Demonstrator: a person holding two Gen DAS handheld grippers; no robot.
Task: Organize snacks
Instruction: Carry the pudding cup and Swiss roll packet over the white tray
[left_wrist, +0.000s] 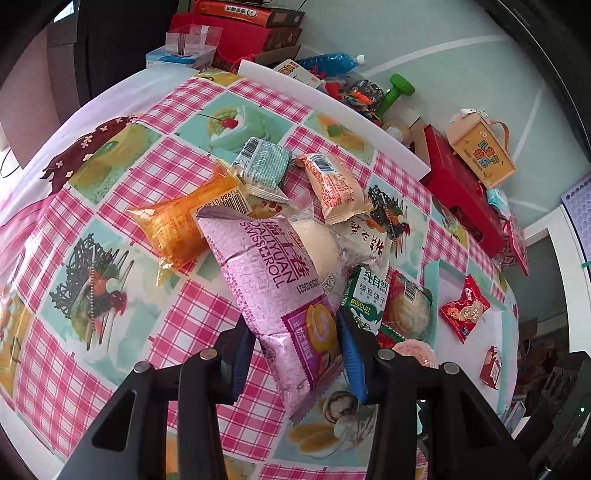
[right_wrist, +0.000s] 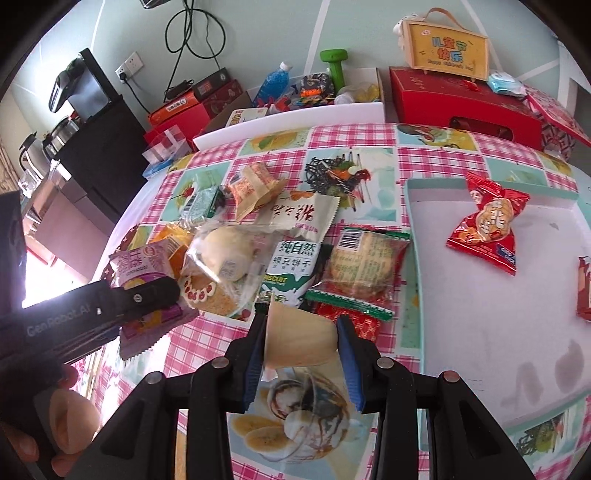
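My left gripper (left_wrist: 297, 350) is shut on a purple Swiss roll packet (left_wrist: 273, 280), lifted above the checked tablecloth; the right wrist view shows the same gripper (right_wrist: 147, 299) clamped on that packet (right_wrist: 142, 266). My right gripper (right_wrist: 301, 343) is shut on a pale tan jelly cup (right_wrist: 299, 339), held off the table. A pile of snacks lies in the middle: an orange packet (left_wrist: 177, 225), a bun in clear wrap (right_wrist: 225, 254), a green biscuit packet (right_wrist: 291, 269) and a round cake in a green-edged wrapper (right_wrist: 362, 266). A white tray with a teal rim (right_wrist: 480, 332) holds a red candy packet (right_wrist: 487, 229).
Behind the table stand red gift boxes (right_wrist: 461, 99), a yellow carry box (right_wrist: 447, 48), a green dumbbell (right_wrist: 336, 62) and a blue bottle (right_wrist: 273, 83). A white board (right_wrist: 288, 122) lines the far table edge. A person's hand (right_wrist: 62, 417) holds the left gripper.
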